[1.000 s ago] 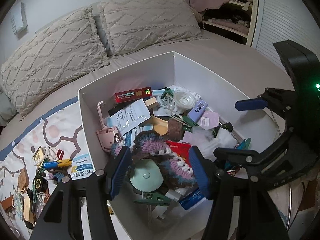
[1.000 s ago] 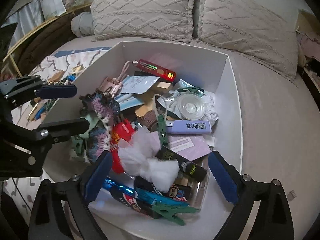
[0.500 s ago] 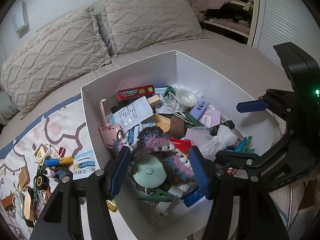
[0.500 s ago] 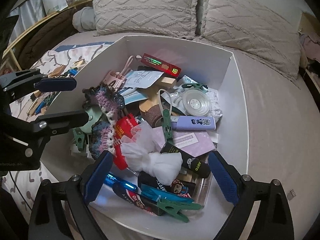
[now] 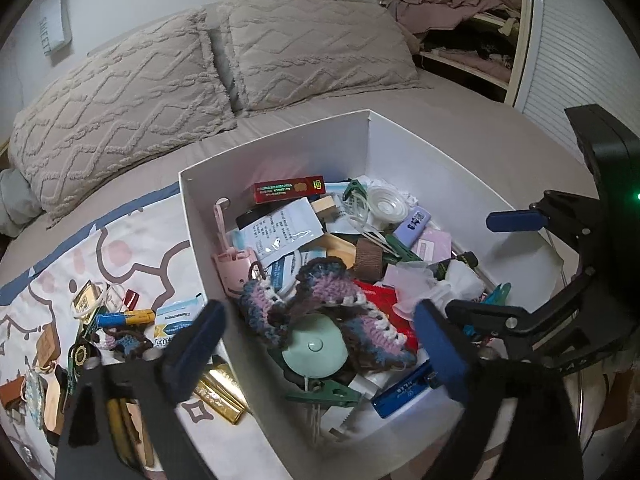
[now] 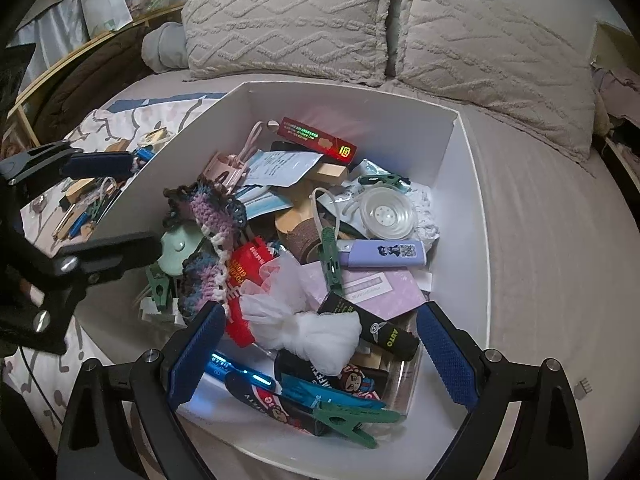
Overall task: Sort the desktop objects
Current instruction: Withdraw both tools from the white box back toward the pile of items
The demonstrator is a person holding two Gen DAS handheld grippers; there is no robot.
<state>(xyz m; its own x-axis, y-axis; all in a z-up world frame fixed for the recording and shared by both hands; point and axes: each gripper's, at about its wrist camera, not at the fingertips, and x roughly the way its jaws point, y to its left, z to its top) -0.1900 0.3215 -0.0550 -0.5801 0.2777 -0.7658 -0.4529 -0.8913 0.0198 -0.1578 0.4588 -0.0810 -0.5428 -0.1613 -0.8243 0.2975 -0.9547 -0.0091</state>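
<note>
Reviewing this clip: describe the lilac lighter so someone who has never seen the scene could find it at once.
Start at the white box on the bed, crammed with small items. Toward its right wall, just below the clear round plastic dish, lies the lilac lighter, flat on its side. It is the only pale purple oblong with a small cartoon figure and a QR code on its face; the green clothespin lies just left of it.

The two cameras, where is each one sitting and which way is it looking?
Left wrist view: sits on the left gripper, looking down into the white cardboard box of clutter towards the pillows; its jaws are opening over the crocheted purple-blue piece, and the right gripper shows alongside.
Right wrist view: sits on the right gripper, open, above the box's near edge, over a white gauzy bundle; the left gripper shows at the left.
Both share the box, the crocheted piece and a lilac lighter.
</note>
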